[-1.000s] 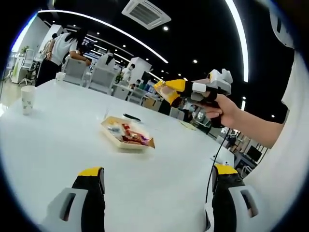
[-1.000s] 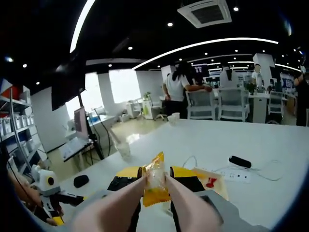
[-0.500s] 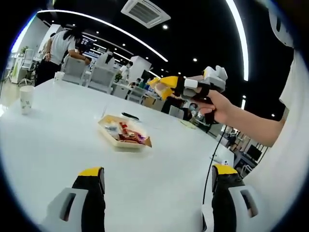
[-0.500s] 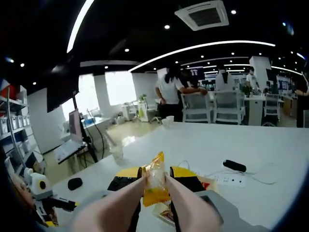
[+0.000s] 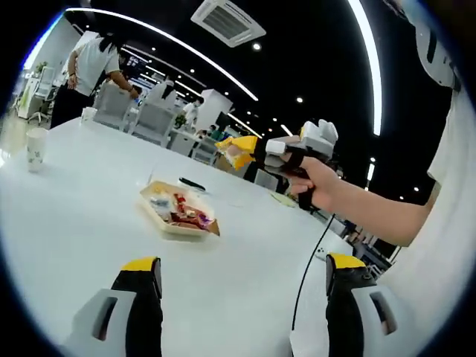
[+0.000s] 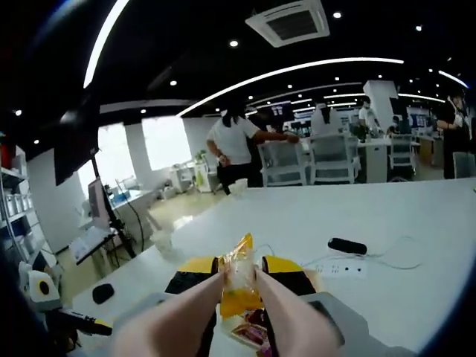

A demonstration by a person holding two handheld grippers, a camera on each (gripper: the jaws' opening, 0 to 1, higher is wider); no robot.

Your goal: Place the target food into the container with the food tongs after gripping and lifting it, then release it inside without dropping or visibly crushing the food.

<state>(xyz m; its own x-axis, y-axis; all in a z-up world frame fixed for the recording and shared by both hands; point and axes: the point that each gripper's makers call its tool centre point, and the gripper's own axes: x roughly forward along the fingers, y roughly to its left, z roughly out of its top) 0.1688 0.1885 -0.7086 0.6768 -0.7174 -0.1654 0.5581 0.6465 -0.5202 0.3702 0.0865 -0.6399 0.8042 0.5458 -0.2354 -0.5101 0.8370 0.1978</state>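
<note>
In the right gripper view, my right gripper [image 6: 242,266] is shut on pale food tongs [image 6: 286,312], and the tongs pinch a yellow snack packet [image 6: 238,286] upright. Just below the packet lies a shallow paper tray [image 6: 251,332] holding wrapped snacks. The left gripper view has the same tray [image 5: 158,216] on the white table [image 5: 67,223]. Above and to the right of it a hand holds the right gripper [image 5: 260,146] with the packet [image 5: 234,154] well off the table. My left gripper [image 5: 244,264] stands open near the table's front, with nothing between its jaws.
A paper cup [image 5: 33,149] stands at the far left of the table. A white power strip [image 6: 342,268] with its cable and a black object [image 6: 347,245] lie beyond the tray. Another cup [image 6: 161,239] sits at the table edge. People stand by chairs behind [image 6: 238,145].
The right gripper has carried the packet left, toward the space above the tray. In the right gripper view the tray has come in under the packet. The left gripper stays open.
</note>
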